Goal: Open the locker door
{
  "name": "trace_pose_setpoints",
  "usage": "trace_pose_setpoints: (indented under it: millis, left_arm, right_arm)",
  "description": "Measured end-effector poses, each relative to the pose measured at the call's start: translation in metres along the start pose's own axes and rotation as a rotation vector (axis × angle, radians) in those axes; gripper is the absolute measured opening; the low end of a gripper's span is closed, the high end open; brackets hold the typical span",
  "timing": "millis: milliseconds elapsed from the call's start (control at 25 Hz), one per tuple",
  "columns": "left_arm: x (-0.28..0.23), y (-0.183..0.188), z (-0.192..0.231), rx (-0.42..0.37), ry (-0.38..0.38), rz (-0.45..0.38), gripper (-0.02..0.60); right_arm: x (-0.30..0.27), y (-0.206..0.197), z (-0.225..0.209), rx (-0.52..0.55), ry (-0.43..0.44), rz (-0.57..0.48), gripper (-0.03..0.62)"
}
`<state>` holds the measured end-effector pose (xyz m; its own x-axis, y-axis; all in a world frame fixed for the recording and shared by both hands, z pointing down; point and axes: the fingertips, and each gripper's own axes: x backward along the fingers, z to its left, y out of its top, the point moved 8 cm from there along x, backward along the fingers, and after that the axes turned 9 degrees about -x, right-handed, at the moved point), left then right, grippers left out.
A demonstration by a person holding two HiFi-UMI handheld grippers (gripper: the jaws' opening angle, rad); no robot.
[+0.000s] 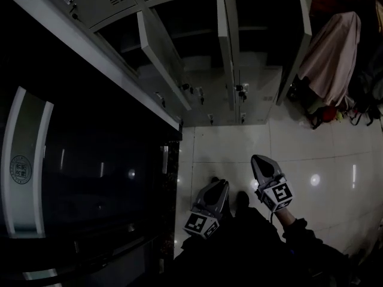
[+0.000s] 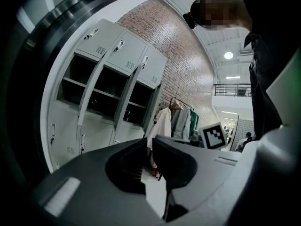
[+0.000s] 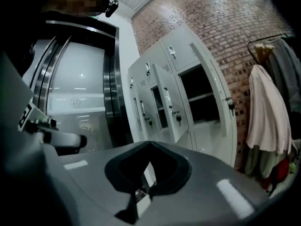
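Lockers (image 1: 251, 94) of grey metal stand ahead of me against the brick wall (image 3: 225, 18), well apart from both tools; three doors in one row are open, the leftmost locker door (image 1: 158, 55) swung wide, the compartments dark inside. I hold the left gripper (image 1: 220, 185) and right gripper (image 1: 258, 159) low over the glossy tiled floor (image 1: 227, 145); the jaws of each are pressed together on nothing. At my left a dark glass panel (image 1: 90, 178) carries a pale strip with a round seal (image 1: 19, 167); its lettering is too small for me to read; only the square markers (image 1: 281, 193) on the cubes show plainly. A pale garment (image 1: 332, 52) hangs at right.
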<state>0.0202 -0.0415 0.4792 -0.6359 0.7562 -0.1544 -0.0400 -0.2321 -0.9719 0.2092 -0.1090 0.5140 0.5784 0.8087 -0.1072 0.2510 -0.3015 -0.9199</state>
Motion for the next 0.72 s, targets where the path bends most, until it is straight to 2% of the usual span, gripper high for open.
trace_pose_setpoints:
  millis: [120, 280, 440, 560, 720]
  left_arm:
    - [0.018, -0.005, -0.02, 0.001, 0.014, 0.002, 0.044]
    - [0.043, -0.017, -0.04, 0.006, 0.016, -0.004, 0.044]
    - [0.076, -0.025, -0.062, -0.002, -0.022, -0.033, 0.044]
    - [0.116, -0.032, -0.075, -0.02, -0.028, -0.059, 0.044]
    - [0.179, -0.043, -0.086, -0.004, 0.011, -0.066, 0.043]
  right_arm:
    - [0.054, -0.036, 0.033, -0.028, -0.024, 0.06, 0.001]
    - [0.093, -0.046, 0.073, 0.047, 0.011, 0.073, 0.0]
    - [0.117, -0.028, 0.106, 0.154, 0.028, 0.002, 0.0]
    - [0.144, -0.024, 0.135, 0.164, -0.006, -0.05, 0.0]
    - [0.184, -0.043, 0.187, 0.151, -0.03, -0.056, 0.0]
